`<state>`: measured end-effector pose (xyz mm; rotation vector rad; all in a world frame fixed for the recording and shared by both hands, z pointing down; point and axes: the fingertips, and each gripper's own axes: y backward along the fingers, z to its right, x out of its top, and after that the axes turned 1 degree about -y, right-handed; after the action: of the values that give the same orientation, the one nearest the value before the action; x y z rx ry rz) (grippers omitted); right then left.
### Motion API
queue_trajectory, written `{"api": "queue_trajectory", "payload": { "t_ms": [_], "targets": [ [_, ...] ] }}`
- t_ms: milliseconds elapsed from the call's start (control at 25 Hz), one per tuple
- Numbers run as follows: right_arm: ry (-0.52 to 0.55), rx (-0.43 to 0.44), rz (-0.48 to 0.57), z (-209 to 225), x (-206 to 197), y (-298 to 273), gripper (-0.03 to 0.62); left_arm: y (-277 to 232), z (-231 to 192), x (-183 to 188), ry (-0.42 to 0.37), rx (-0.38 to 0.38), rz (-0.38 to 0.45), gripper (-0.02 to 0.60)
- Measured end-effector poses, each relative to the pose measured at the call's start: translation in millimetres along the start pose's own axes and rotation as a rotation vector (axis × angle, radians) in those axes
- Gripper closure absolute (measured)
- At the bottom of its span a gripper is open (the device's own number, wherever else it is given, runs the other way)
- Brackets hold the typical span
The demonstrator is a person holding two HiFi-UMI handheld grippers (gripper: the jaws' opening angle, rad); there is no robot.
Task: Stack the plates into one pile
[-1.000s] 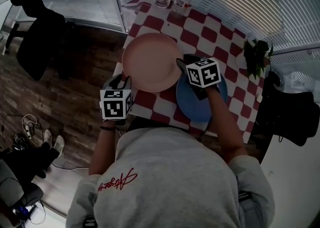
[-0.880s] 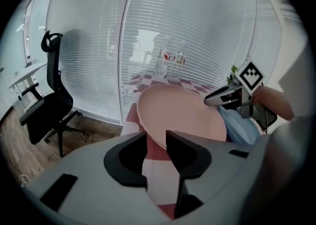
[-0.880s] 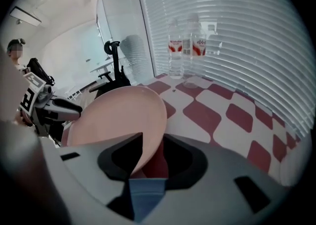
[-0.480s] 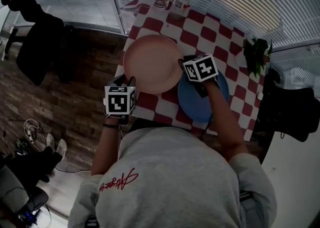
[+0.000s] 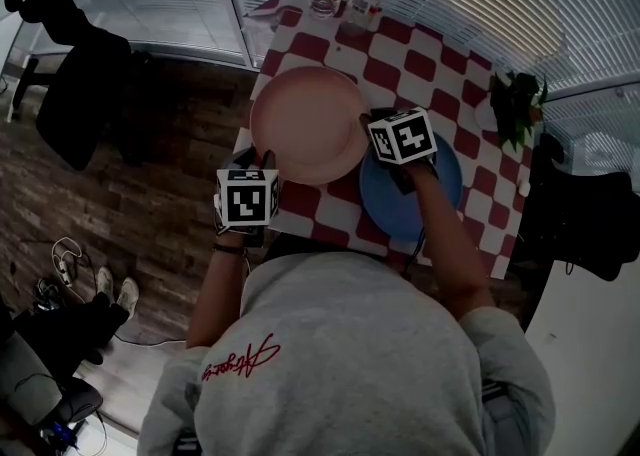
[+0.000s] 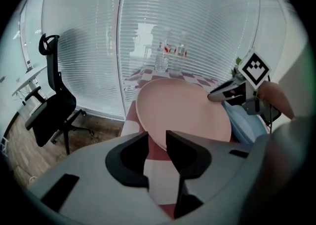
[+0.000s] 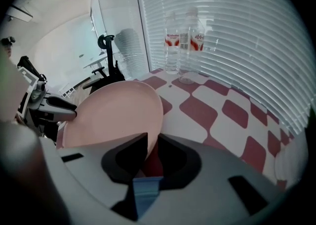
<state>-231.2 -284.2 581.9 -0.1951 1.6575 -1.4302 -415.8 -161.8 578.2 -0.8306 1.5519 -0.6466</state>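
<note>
The pink plate [image 5: 305,122] is held at the worktop's [image 5: 420,64] left edge, just beside the blue plate [image 5: 435,199] at the near edge. Its rim is gripped by the left gripper [image 5: 257,157] and right gripper [image 5: 368,124] on opposite sides; both jaw pairs have just been closing.

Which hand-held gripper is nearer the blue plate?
Right. The right hand-held gripper is over the blue plate, jaws just closing on the pink plate at its rim. The left hand-held gripper, likewise closing on that rim, is across the pink plate.
</note>
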Motion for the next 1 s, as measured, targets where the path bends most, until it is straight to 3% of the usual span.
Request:
{"api": "queue_trajectory", "payload": {
  "t_ms": [1000],
  "targets": [
    [-0.019,-0.010,0.230,-16.9,26.2,52.5,0.528,34.0,-4.0,12.2,0.004,0.082,0.082,0.491]
  ]
}}
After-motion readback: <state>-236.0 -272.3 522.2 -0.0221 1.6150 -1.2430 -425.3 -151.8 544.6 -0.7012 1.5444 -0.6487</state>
